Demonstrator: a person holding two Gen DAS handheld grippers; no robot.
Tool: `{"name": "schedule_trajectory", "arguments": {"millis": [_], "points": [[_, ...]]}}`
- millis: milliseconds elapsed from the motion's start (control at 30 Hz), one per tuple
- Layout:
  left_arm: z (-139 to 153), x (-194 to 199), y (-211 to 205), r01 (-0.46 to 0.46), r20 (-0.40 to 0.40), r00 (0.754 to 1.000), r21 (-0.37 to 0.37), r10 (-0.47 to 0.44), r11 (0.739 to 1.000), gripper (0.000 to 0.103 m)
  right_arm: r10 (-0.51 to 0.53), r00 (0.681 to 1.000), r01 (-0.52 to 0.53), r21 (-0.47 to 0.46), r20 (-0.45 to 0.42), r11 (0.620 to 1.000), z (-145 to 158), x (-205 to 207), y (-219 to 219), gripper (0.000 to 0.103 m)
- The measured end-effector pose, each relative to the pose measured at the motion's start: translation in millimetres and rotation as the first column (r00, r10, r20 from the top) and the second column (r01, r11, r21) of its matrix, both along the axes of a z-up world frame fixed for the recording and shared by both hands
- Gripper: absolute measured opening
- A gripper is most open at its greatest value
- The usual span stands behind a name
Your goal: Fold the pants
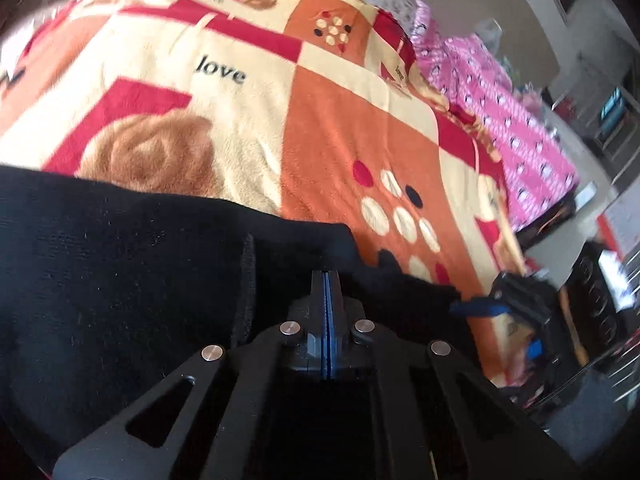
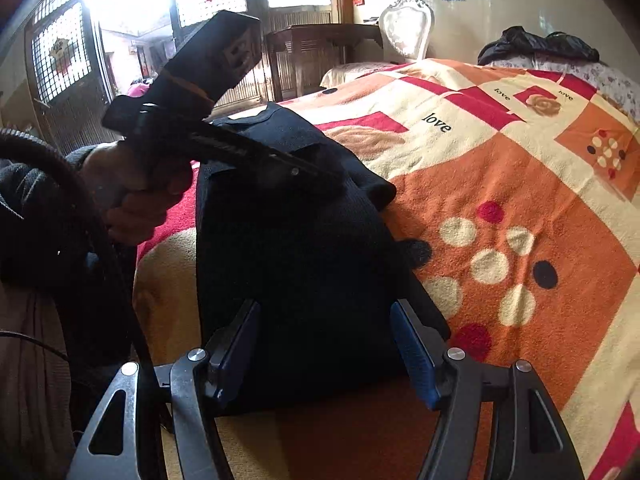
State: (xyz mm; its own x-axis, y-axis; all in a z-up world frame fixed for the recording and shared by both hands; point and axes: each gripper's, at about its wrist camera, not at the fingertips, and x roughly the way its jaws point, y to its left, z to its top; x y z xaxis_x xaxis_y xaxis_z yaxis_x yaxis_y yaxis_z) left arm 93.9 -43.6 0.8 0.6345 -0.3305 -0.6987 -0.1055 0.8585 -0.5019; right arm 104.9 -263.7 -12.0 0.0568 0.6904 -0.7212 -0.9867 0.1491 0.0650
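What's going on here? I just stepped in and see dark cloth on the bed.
A person holding a gripper in each hand is folding black pants on a patterned blanket. The left gripper has its fingers pressed together at the fabric's edge, though whether cloth is pinched is hard to tell. The right gripper is open, its fingers either side of the near end of the pants, gripping nothing.

home bedroom, likely | bed blanket (image 2: 500, 184) | ornate chair (image 2: 406, 26)
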Motion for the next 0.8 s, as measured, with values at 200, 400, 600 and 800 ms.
{"name": "schedule_trajectory", "arguments": {"millis": [200,400,600,800], "points": [[-2,-7,18,-0.025,0.041,0.999,-0.020,0.026,0.999,0.003,-0.001,1.000,0.001,0.002,0.000,1.000,0,1,-1,0.065],[-8,-17,42,-0.023,0.074,0.997,-0.107,0.031,0.994,0.003,-0.001,1.000,0.001,0.003,0.002,1.000,0,0,-1,0.065],[15,-43,49,-0.096,0.102,0.989,-0.089,0.105,0.991,0.004,-0.002,1.000,0.002,0.002,0.007,1.000,0,-1,0,0.065],[17,-71,2,0.083,0.139,0.987,0.014,-0.084,0.996,0.005,-0.004,1.000,0.004,0.008,0.017,1.000,1,-2,-2,0.065]]}}
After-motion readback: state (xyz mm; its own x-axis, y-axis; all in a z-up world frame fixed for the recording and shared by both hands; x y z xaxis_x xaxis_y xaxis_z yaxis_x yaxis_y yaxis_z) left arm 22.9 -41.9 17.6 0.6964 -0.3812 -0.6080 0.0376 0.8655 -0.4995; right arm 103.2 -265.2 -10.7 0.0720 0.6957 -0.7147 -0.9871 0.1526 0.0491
